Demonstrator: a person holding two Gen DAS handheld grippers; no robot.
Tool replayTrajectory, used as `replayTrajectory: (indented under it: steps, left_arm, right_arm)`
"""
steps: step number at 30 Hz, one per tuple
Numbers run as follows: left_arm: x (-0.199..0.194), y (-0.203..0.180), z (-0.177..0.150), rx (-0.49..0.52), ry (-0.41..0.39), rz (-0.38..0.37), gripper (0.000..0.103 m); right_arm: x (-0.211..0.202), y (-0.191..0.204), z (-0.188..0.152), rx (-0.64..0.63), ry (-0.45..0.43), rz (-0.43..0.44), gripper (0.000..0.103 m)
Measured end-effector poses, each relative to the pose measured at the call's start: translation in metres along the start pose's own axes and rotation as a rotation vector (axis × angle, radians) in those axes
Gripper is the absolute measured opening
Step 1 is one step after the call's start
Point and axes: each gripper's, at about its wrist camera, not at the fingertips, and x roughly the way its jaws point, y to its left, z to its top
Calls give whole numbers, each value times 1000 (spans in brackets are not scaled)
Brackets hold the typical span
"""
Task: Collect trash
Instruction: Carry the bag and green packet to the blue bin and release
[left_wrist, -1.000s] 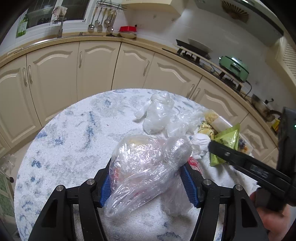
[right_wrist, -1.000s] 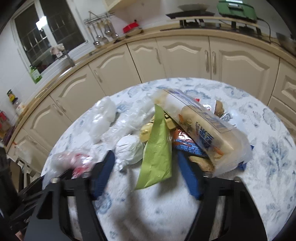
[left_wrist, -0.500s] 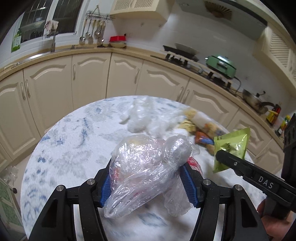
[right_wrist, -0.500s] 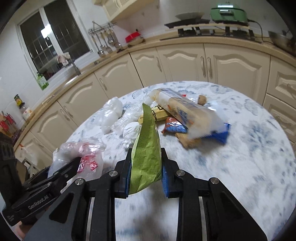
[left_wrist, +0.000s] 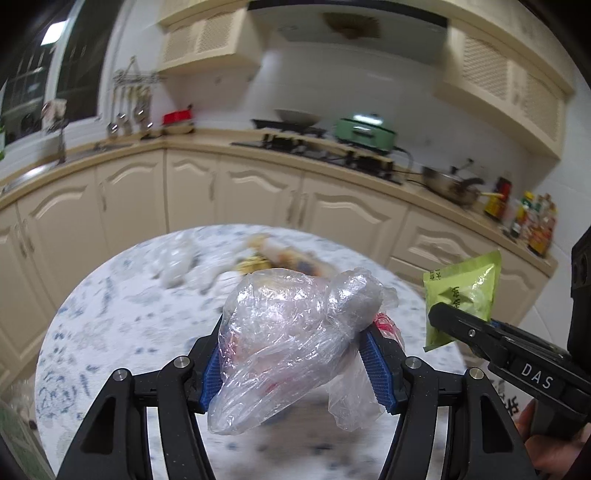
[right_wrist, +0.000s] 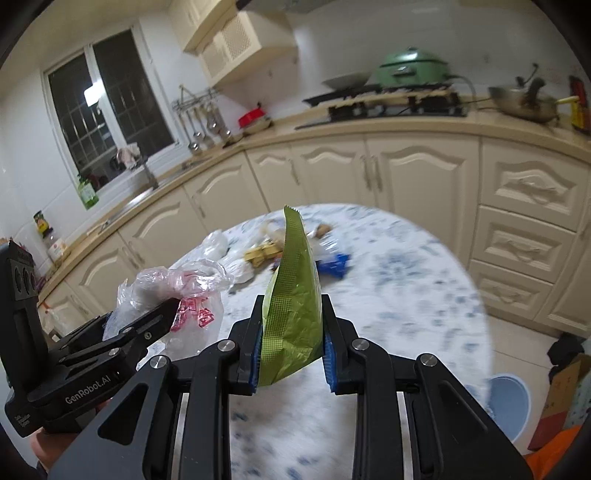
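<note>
Right gripper (right_wrist: 291, 354) has clamped the green packet (right_wrist: 293, 295) and pulled it off the table (right_wrist: 406, 295) — a second ago it lay in the pile. Left gripper (left_wrist: 295, 360) still squeezes the clear plastic bag (left_wrist: 291, 332). Both now hang above the table's near edge. Remaining wrappers (right_wrist: 266, 254) sit mid-table — next a bin, I'd guess.

Even indoor light fills both views, with dark night windows (right_wrist: 110, 107) at upper left reflecting a ceiling lamp. The table (left_wrist: 122, 325) and litter smear with motion blur, while the nearby held items stay sharp. Fisheye bending curves the counters, and black vignette fills the corners.
</note>
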Motion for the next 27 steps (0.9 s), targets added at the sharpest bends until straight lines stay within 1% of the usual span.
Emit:
replayTrajectory:
  steps: [6,13,20,24,27]
  left_arm:
    - [-11,-50,0,73,-21,-59,60]
    - [-7,-101,-1,144,-24,-142,60]
    - [21,-156,-3,208,20,-242,60]
    - [48,-188,-5,240,68,-294,60]
    - [72,-211,-6,261,106,-319,60]
  right_arm:
    - [-43,-29,3,17,-59,-51,26]
    - [-88,-71,1,54,-114,-132,26]
    - [-129,-127,-9,112,-144,-238,26]
    - [-145,-163,-19,156,-140,-299,26]
    - [-151,-193,-29,184,-121,-347,26]
